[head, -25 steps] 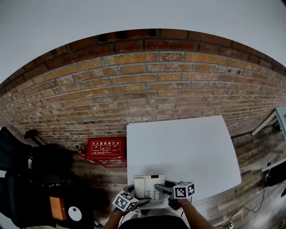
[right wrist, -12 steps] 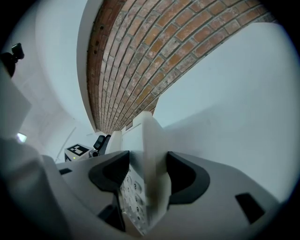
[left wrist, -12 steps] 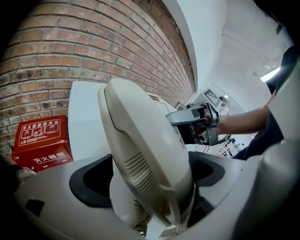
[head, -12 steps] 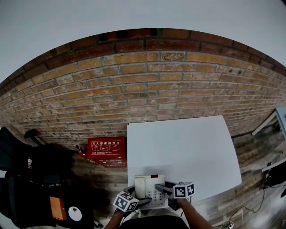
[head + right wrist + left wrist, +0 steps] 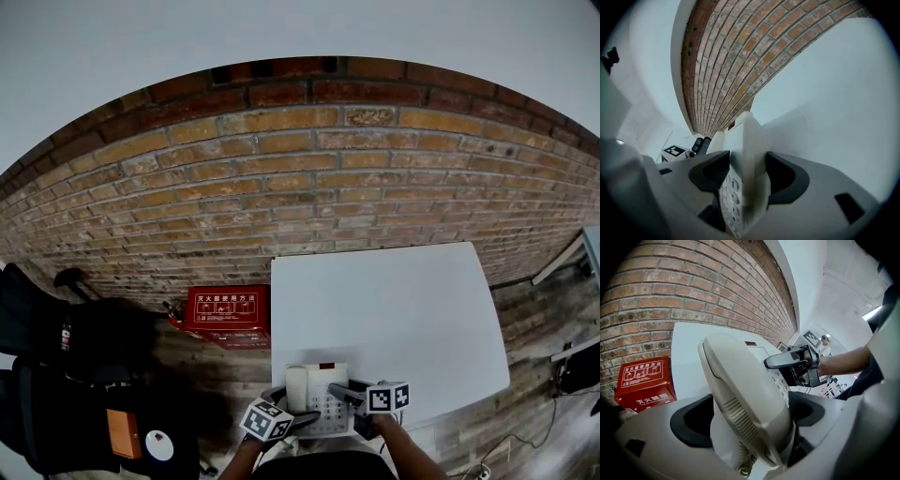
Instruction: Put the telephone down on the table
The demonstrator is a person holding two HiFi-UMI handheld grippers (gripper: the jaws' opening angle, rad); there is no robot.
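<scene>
A beige desk telephone (image 5: 314, 389) with its handset on the left sits at the near edge of the white table (image 5: 394, 300), held from both sides. My left gripper (image 5: 286, 411) is shut on its handset side (image 5: 745, 394), which fills the gap between the dark pads (image 5: 693, 416). My right gripper (image 5: 349, 401) is shut on the right edge of the telephone (image 5: 746, 150), keypad facing left. The right gripper (image 5: 790, 359) also shows in the left gripper view, beyond the phone. Whether the telephone rests on the table or hangs just above it I cannot tell.
A red box (image 5: 225, 309) stands on the wooden floor left of the table, against the brick wall (image 5: 309, 178). Black chairs and bags (image 5: 56, 375) crowd the far left. Another table's corner (image 5: 591, 246) shows at the right edge.
Both grippers keep their hold on the telephone in nearly the same spot; the head view has shifted very slightly.
</scene>
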